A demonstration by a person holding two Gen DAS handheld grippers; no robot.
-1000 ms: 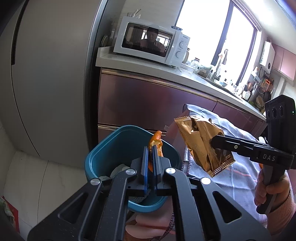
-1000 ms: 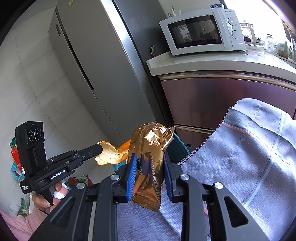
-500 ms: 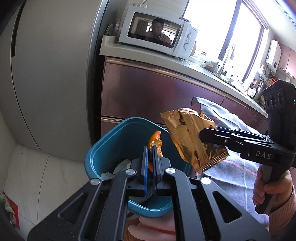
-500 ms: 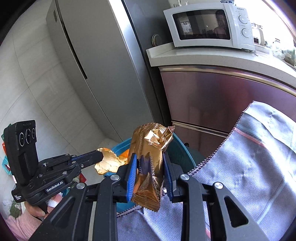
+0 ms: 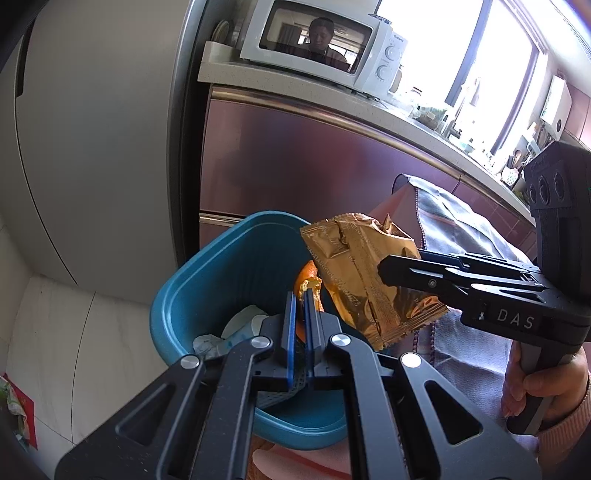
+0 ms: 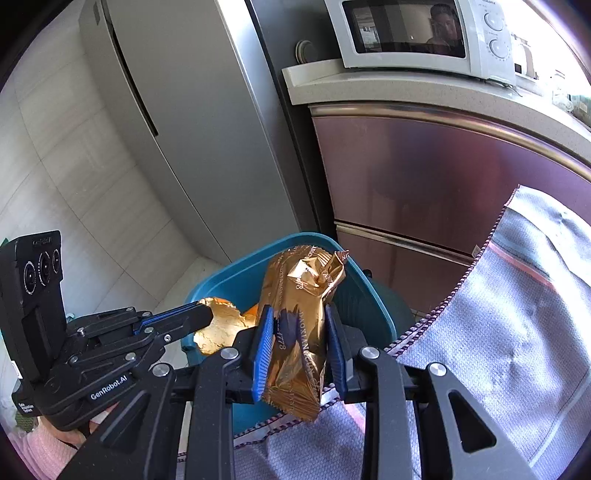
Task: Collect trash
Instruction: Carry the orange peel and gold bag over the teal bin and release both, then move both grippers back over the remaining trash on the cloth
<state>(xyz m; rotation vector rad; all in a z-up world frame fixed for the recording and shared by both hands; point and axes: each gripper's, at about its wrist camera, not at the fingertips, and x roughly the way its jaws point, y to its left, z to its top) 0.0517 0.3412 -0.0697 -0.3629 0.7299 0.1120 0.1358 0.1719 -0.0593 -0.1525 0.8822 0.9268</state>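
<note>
Bin (image 5: 192,291) mouth open below; tablecloth (image 6: 517,332) edge crowds right side.

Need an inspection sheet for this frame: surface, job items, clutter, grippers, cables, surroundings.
Surface: grey cloth draped over a table edge, beside the bin.
Job's things: teal bin with pale wrappers inside; gold snack wrapper above its rim; orange peel over the opening.
Clutter: red and green packaging on the floor, blurred.
Grippers: left gripper shut on the orange peel; right gripper shut on the gold snack wrapper. A hand holds the right handle.
Cables: nothing seen.
Surroundings: microwave on a counter, maroon cabinets, grey fridge, bright window.
</note>
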